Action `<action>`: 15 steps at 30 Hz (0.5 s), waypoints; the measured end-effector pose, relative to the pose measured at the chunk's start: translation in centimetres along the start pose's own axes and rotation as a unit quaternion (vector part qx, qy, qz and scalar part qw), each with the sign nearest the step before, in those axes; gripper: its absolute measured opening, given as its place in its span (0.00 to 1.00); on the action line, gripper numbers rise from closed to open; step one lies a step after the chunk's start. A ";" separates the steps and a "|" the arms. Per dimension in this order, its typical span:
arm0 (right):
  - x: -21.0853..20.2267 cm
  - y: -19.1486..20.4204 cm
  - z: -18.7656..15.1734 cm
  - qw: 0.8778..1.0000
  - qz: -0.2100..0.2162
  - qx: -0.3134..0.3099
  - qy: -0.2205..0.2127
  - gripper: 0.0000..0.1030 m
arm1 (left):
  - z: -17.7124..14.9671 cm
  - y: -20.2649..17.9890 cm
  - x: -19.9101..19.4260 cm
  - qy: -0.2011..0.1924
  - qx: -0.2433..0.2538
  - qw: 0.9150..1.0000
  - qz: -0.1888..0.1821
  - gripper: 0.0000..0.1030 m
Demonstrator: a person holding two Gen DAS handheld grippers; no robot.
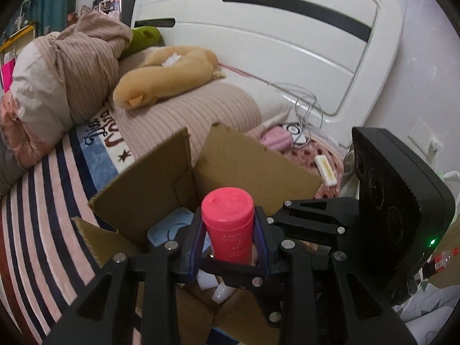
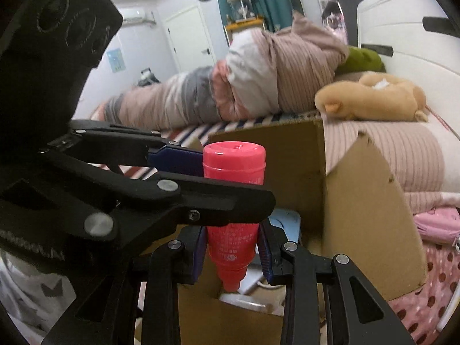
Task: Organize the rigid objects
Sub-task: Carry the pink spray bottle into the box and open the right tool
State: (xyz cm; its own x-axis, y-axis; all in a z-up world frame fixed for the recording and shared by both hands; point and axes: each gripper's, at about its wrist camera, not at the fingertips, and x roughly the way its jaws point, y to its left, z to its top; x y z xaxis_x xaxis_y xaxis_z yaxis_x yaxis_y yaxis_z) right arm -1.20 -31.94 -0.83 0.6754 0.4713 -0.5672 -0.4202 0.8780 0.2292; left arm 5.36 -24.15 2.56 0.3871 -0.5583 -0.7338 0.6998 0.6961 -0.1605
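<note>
A pink tube (image 1: pixel 228 224) with a wide cap stands cap-up over an open cardboard box (image 1: pixel 143 189). My left gripper (image 1: pixel 228 230) is shut on its upper body, blue pads touching both sides. In the right wrist view the same tube (image 2: pixel 233 201) is held by the left gripper across its middle, while my right gripper (image 2: pixel 233 247) closes on its lower tapered part above the box (image 2: pixel 359 201). Inside the box lie a light blue item (image 1: pixel 169 227) and white items (image 1: pixel 221 290).
The box sits on a bed with a striped blanket (image 1: pixel 43 201), pink ribbed pillows (image 1: pixel 184 115), a tan plush toy (image 1: pixel 166 74) and a white headboard (image 1: pixel 287 43). A pink pouch (image 1: pixel 276 139), cables and a white bar (image 1: pixel 325 169) lie beyond the box.
</note>
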 end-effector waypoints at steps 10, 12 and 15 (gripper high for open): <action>-0.1 -0.6 -0.1 0.999 -0.038 -0.008 0.022 0.41 | -0.8 0.7 -2.0 -0.024 -0.021 0.999 0.010 0.69; -0.5 -0.3 0.1 0.999 -0.045 -0.014 0.014 0.48 | -1.2 0.9 -3.4 -0.041 -0.028 0.999 0.018 0.72; -1.9 0.5 0.6 0.998 -0.046 -0.029 -0.010 0.63 | -2.2 0.8 -5.9 -0.081 -0.039 0.995 0.050 0.82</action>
State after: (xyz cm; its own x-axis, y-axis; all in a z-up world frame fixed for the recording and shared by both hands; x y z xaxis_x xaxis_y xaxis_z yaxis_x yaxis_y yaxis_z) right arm -2.38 -32.40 0.82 0.7249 0.3909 -0.5673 -0.3891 0.9118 0.1311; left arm 2.31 -19.34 5.30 0.5481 -0.5455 -0.6341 0.6064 0.7813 -0.1479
